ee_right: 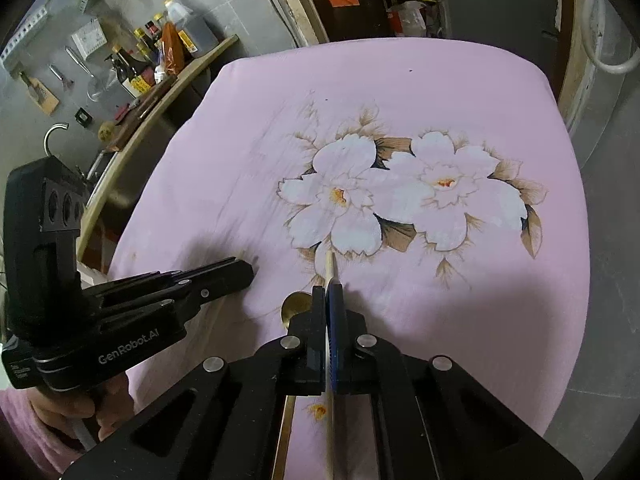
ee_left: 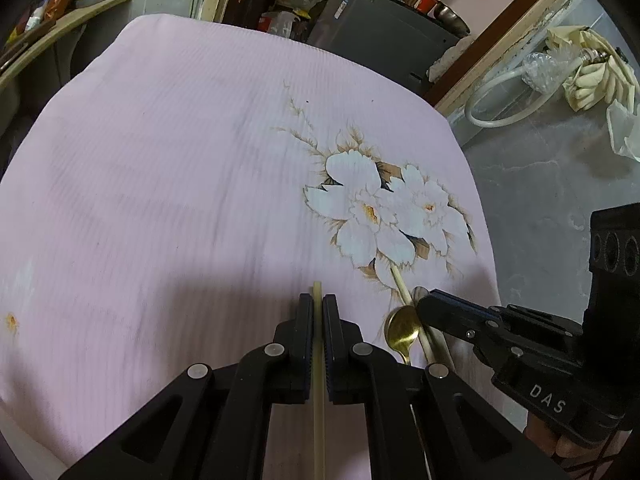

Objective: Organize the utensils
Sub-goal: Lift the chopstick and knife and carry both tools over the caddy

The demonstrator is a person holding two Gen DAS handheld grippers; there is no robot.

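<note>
My left gripper (ee_left: 318, 300) is shut on a pale chopstick (ee_left: 318, 400) that runs back along its fingers, its tip just past the pads. My right gripper (ee_right: 331, 292) is shut on a second chopstick (ee_right: 330, 268) whose tip sticks out over the flower print. In the left wrist view the right gripper (ee_left: 424, 300) holds that chopstick (ee_left: 402, 286) just right of my left one. A gold spoon (ee_left: 402, 328) lies on the cloth beside them; its bowl (ee_right: 294, 306) shows left of the right gripper's fingers.
The pink cloth with a white flower print (ee_right: 400, 196) covers the table. A wooden shelf with bottles (ee_right: 160, 60) stands at the far left. A grey floor with a white hose (ee_left: 496, 96) lies to the right of the table.
</note>
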